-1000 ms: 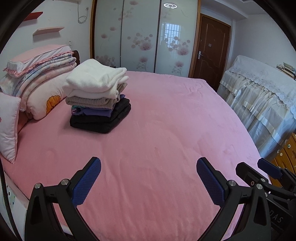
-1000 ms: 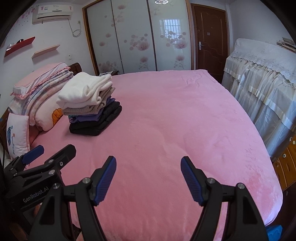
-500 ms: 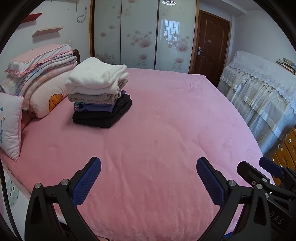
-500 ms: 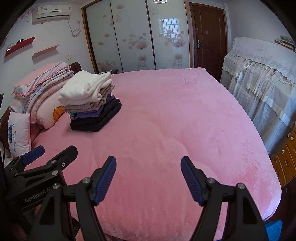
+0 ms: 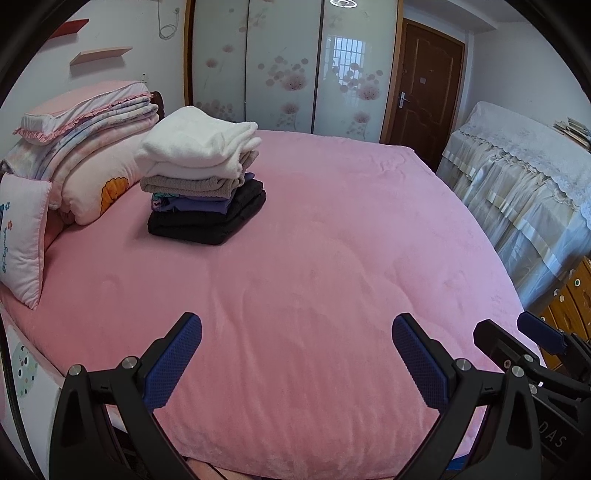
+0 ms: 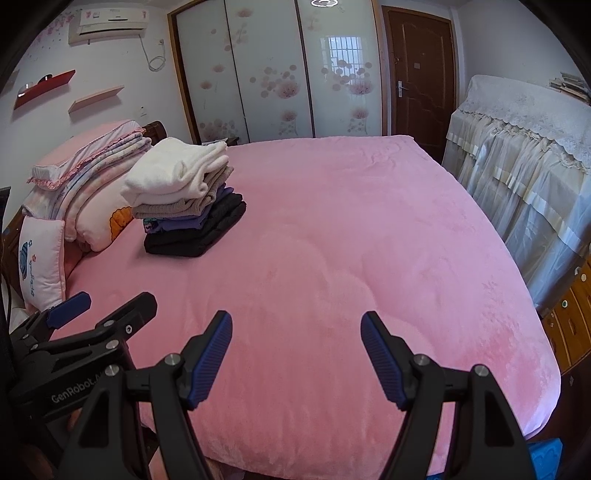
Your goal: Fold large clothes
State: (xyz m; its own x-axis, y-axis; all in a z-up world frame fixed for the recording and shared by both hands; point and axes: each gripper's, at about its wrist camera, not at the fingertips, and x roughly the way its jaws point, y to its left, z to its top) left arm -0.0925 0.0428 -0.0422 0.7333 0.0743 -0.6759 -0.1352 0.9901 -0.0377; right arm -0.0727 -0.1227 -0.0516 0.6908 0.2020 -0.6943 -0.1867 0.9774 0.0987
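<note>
Beyond bed edge [image 5: 332, 454], parted claws [image 5: 295, 354]

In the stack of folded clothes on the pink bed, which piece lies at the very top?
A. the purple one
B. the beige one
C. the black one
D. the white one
D: the white piece crowns the stack of folded clothes, with the beige, purple and black pieces below it in that order.

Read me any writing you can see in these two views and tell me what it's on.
"GenRobot.A", cut off after that: on the left gripper body, seen from the right wrist.
"DAS": on the right gripper body, seen from the left wrist.
Script on the small pillow: too blurred to read.
Air conditioner label: too small.
</note>
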